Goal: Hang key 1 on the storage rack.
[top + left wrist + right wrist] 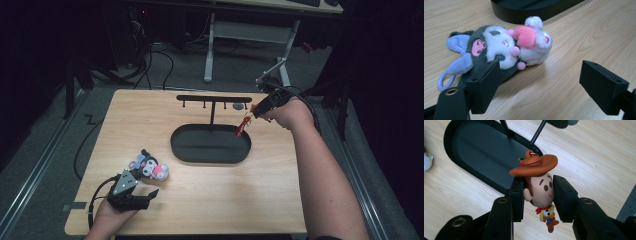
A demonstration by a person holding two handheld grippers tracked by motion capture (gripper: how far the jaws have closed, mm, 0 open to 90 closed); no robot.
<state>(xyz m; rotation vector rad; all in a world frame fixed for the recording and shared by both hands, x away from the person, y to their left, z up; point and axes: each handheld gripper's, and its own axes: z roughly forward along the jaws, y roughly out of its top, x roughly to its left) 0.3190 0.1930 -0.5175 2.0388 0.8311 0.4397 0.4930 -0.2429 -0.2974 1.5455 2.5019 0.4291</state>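
Right gripper (537,197) raised, clamping cowboy figure (541,187)

The cowboy figure (541,192) is small, with a wide orange-brown hat, a big round head, a red scarf, a yellow shirt and brown boots. A small metal ring sits on top of the hat. It is held by the head, between two black fingers (517,195), above the counter (599,162) and beside the rim of the black tray (454,135). The plush keychain (499,47) lies on its side on the counter. It is grey, white and pink, with lilac ears and a lilac ring.
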